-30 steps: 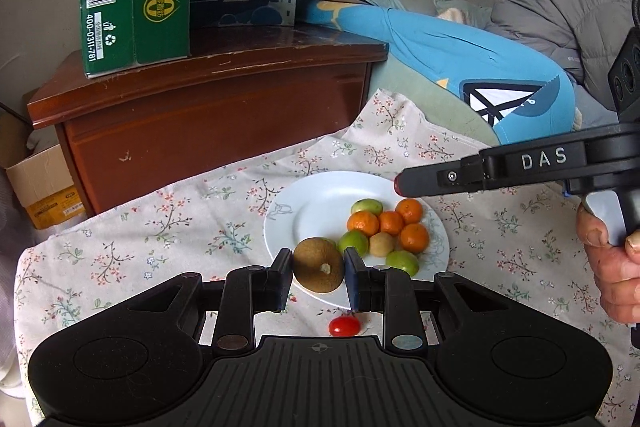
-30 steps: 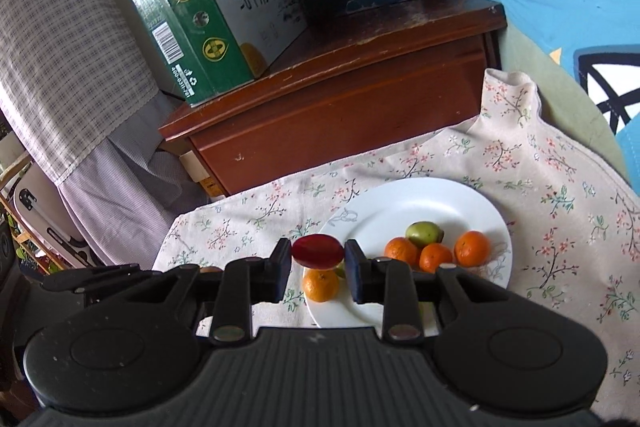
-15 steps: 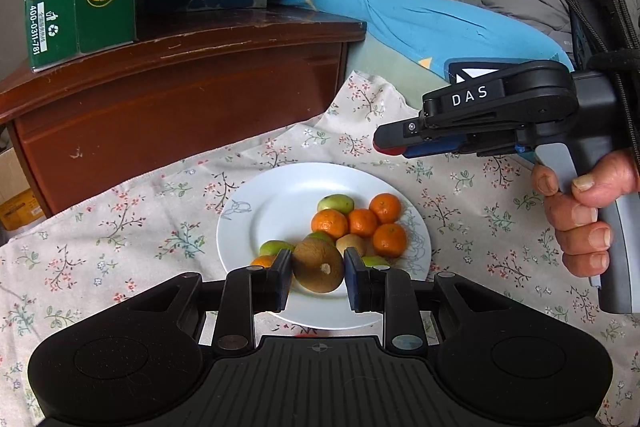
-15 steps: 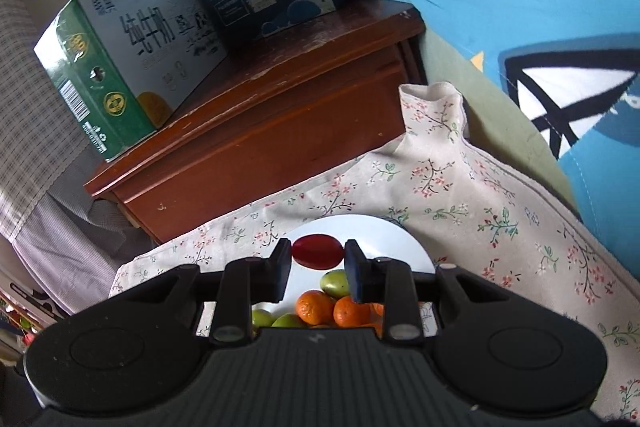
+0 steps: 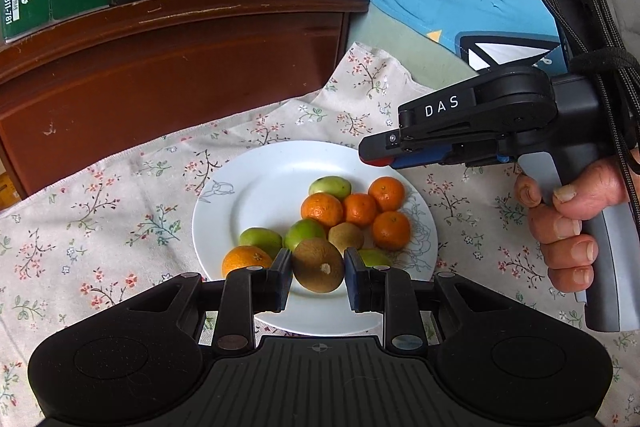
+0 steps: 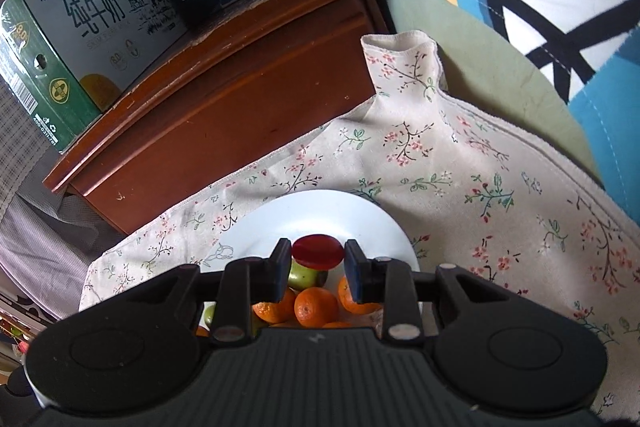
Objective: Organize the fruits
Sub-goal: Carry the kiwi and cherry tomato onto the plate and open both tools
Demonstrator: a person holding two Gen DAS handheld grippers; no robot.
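White round plate (image 5: 248, 187) already holds small oranges, green fruits, brown kiwi. Left gripper (image 5: 317, 269) clenched on brown kiwi-like fruit (image 5: 318, 265) over plate's 6 o'clock rim; right gripper (image 6: 318, 259) clamps red oval tomato (image 6: 318, 251) above pile. Both unreleased.

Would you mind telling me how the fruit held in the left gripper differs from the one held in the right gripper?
The kiwi in the left gripper is dull brown with a pale stem scar facing the camera; the cherry tomato in the right gripper is glossy red and unmarked. The kiwi bulges above and below the pads, while the cherry tomato is a flatter oval. Both are clamped between shut pads above the white plate.
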